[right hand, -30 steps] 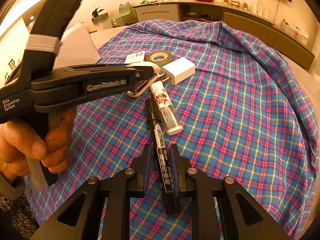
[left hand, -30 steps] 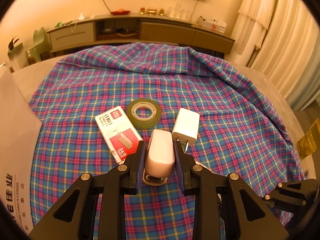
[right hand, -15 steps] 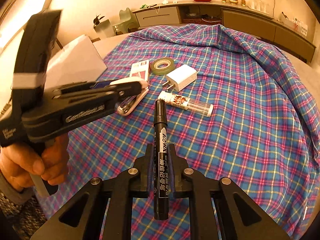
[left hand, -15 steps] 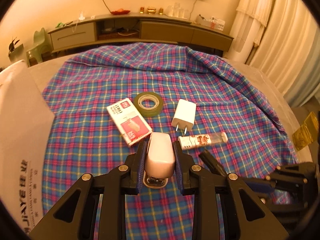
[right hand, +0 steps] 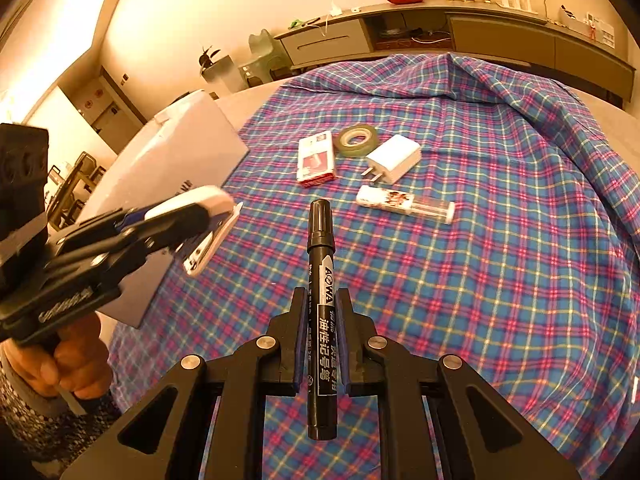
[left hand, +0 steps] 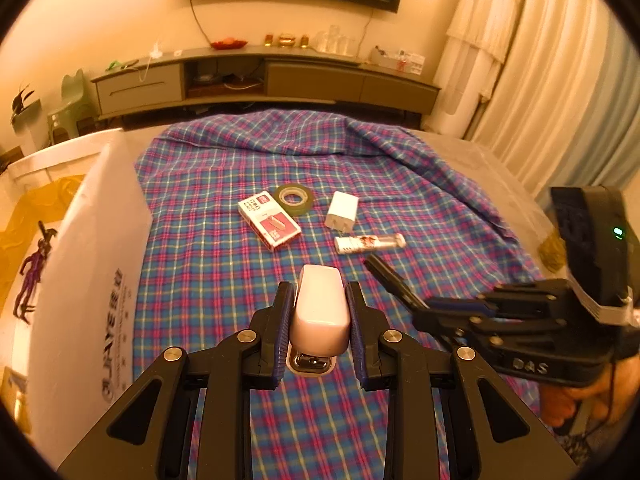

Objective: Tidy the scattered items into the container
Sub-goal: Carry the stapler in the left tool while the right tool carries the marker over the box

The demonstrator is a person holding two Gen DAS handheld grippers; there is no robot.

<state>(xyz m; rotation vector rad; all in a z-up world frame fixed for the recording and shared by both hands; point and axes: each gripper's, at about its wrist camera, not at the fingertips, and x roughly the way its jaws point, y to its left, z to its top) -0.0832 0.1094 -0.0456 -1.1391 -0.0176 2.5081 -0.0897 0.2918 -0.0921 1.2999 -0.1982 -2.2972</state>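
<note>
now we hold the stapler (left hand: 319,312) clamped in the left tongs (left hand: 319,322) and the marker (right hand: 321,312) pinched lengthwise in the right tongs (right hand: 322,338), and the white container (left hand: 86,264) sits off the cloth's left edge, nearest our left hand, so it likely drops first.

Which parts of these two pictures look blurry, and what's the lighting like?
Left wrist view: warm orange cast, dark fisheye corners, right gripper slightly motion-blurred. Right wrist view: strong glare on the upper-left wall, left gripper and its stapler smeared, marker sharp.
</note>
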